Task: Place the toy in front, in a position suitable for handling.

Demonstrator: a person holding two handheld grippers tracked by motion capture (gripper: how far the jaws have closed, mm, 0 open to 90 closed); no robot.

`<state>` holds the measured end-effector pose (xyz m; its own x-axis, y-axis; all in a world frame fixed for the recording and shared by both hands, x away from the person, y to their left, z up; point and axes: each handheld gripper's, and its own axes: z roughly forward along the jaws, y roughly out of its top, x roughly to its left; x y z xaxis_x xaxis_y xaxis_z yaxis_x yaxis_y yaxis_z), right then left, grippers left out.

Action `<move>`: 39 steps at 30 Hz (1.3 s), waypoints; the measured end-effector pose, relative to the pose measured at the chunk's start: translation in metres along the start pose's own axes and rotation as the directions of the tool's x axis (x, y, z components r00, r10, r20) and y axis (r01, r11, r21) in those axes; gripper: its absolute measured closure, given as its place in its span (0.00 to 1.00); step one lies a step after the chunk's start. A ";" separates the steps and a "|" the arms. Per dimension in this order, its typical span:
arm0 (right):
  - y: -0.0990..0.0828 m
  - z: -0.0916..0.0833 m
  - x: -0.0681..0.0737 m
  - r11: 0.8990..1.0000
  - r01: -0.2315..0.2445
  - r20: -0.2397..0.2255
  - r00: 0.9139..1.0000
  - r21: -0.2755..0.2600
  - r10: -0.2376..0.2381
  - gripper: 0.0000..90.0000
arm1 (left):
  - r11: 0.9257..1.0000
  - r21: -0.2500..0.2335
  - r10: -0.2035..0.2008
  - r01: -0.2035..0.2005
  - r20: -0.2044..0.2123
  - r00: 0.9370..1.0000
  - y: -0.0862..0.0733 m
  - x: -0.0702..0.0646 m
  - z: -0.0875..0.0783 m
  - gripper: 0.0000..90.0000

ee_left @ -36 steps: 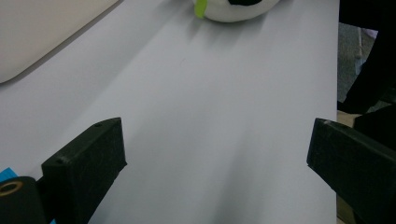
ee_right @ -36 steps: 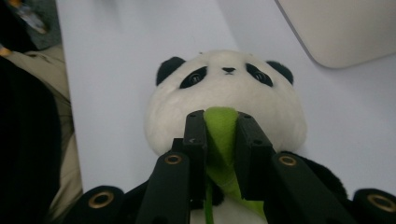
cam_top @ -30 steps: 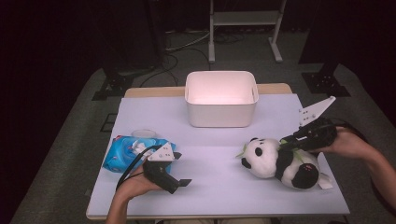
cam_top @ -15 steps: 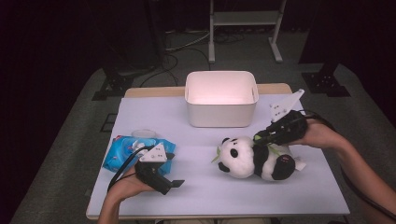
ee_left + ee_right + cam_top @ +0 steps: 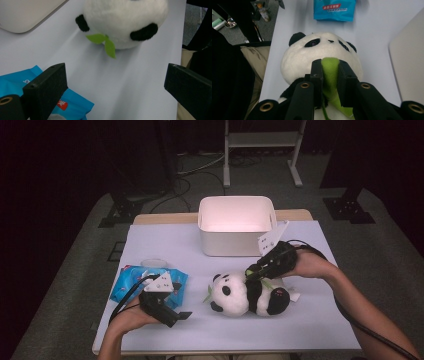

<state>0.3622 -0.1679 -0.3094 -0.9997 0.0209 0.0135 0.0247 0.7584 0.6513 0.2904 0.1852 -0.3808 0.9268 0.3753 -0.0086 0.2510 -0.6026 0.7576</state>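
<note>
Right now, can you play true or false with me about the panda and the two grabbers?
1. The panda is inside the white bin. False: it lies on the table in front of the bin.
2. The right gripper pinches a green piece on the panda. True.
3. The left gripper holds the blue packet. False: its jaws stand open, with nothing between them.
4. The panda has a green leaf by its face. True.
5. The blue packet lies beside the left gripper. True.

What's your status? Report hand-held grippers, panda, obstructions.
Right hand-held gripper shut on panda's green bamboo piece. Left hand-held gripper open over blue pack. Panda on table, before white bin. Path unobstructed.
</note>
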 end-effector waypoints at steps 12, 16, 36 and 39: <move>-0.014 0.015 0.007 0.998 -0.055 -0.056 0.997 -0.041 0.052 0.67 | 0.999 0.006 0.046 -0.046 0.079 0.996 0.002 0.016 -0.016 0.06; -0.017 0.011 0.009 0.996 -0.074 -0.056 0.996 -0.047 0.071 0.57 | 0.997 0.010 0.078 -0.079 0.102 0.992 0.005 0.021 -0.022 0.07; -0.044 -0.017 0.025 0.985 -0.122 0.003 0.992 -0.120 0.123 0.45 | 0.983 0.034 0.177 -0.182 0.111 0.978 0.006 0.048 -0.040 0.12; -0.045 -0.020 0.026 0.985 -0.119 0.010 0.993 -0.122 0.121 0.45 | 0.982 0.038 0.180 -0.185 0.109 0.978 0.007 0.051 -0.041 0.12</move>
<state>0.3352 -0.2143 -0.3236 -0.9893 0.1191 0.0847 0.1428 0.6651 0.7329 0.3281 0.2293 -0.3491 0.9817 0.1819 0.0571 0.0856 -0.6882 0.7204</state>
